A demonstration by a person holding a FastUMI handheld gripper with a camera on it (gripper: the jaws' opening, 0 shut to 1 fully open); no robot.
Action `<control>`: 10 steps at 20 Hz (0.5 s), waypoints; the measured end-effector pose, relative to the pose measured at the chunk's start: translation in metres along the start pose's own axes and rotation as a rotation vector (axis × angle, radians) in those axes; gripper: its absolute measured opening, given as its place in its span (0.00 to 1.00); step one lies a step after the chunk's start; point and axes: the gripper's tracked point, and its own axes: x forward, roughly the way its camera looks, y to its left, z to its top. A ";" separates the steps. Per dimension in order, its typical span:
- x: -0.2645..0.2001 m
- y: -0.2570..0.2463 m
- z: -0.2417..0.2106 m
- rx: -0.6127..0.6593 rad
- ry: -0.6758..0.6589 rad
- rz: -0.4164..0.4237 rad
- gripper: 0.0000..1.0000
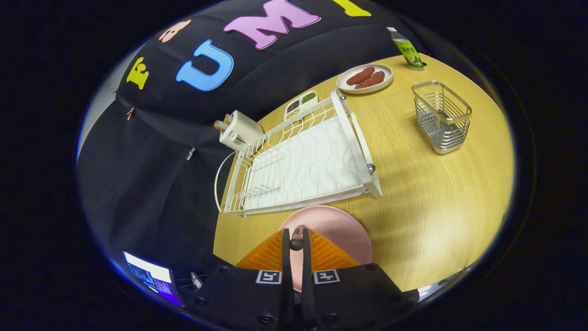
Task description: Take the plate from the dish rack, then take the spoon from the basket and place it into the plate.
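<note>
Wood-grain tabletop (436,202) carries a round pink plate (342,230), lying flat just ahead of the gripper (296,241), whose fingers are clamped on a small dark spoon (296,242) handle over the plate. Beyond sits the empty white dish rack (303,161); the wire basket (442,117) stands farther off.

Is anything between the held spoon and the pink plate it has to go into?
Nothing visible. The hand-held gripper is shut on the spoon, directly over the pink plate. The dish rack sits beyond the plate and the wire basket farther off, both clear of the path.
</note>
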 end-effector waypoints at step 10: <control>0.001 -0.057 -0.046 -0.064 0.109 -0.117 0.25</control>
